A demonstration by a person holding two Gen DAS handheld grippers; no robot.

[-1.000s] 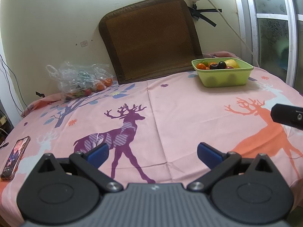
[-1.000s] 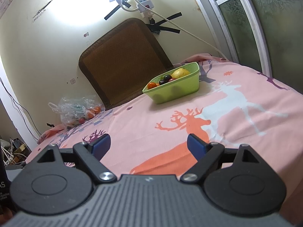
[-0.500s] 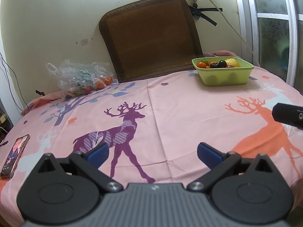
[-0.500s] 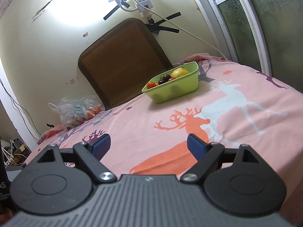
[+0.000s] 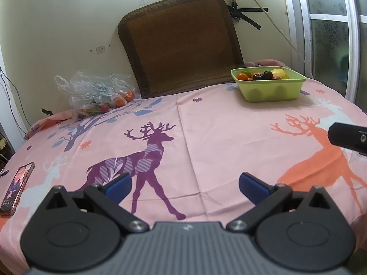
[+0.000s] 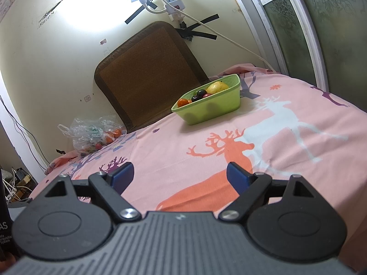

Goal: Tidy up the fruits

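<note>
Both grippers hover low over the near edge of the surface (image 5: 206, 123), well apart from the fruit. Left gripper (image 5: 184, 184): jaws wide, empty. Right gripper (image 6: 180, 175): jaws wide, empty. The green bowl (image 6: 213, 110), holding mixed fruit, sits at the far right; the plastic bag (image 5: 96, 91), with more fruit, lies at the far left by the wall. Judged step: approach. Advance one gripper toward the bag, keep the jaws wide, and avoid snagging the loose film.
</note>
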